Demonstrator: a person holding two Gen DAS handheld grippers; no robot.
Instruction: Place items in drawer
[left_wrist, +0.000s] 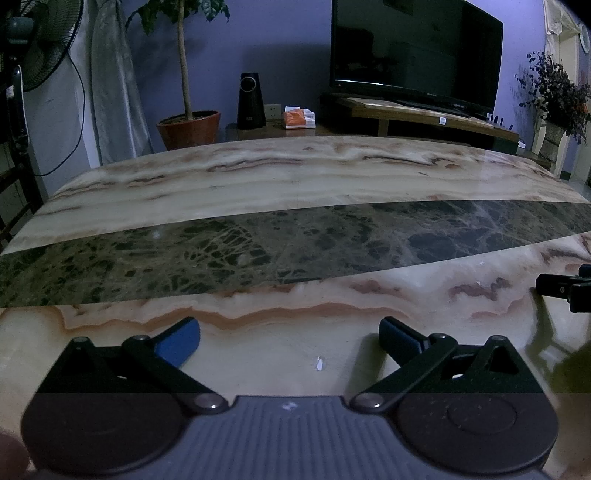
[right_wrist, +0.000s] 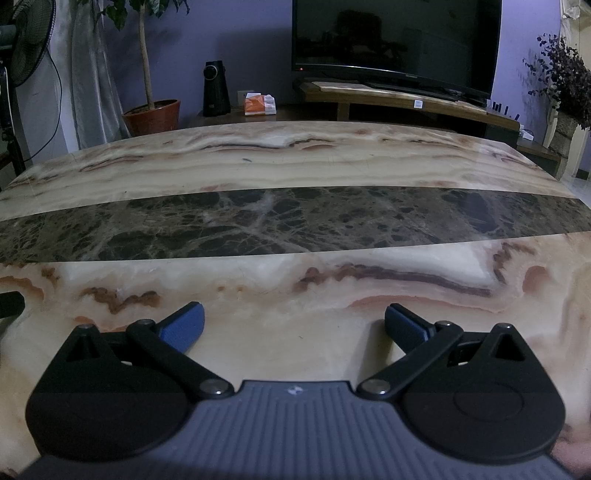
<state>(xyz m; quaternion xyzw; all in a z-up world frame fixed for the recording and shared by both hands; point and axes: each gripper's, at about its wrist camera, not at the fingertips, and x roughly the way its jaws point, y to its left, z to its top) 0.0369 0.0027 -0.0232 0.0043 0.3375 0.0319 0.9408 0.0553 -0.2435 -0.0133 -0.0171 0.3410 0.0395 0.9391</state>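
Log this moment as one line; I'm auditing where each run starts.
phase: pre-grasp | left gripper: open, holding nothing | right gripper: open, holding nothing | both low over marble table | drawer, items: not in view

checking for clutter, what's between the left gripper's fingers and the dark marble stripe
Nothing: bare pale marble separates the open left gripper from the dark stripe, seen in the left wrist view.

Table glossy polished marble; claw pads ribbed.
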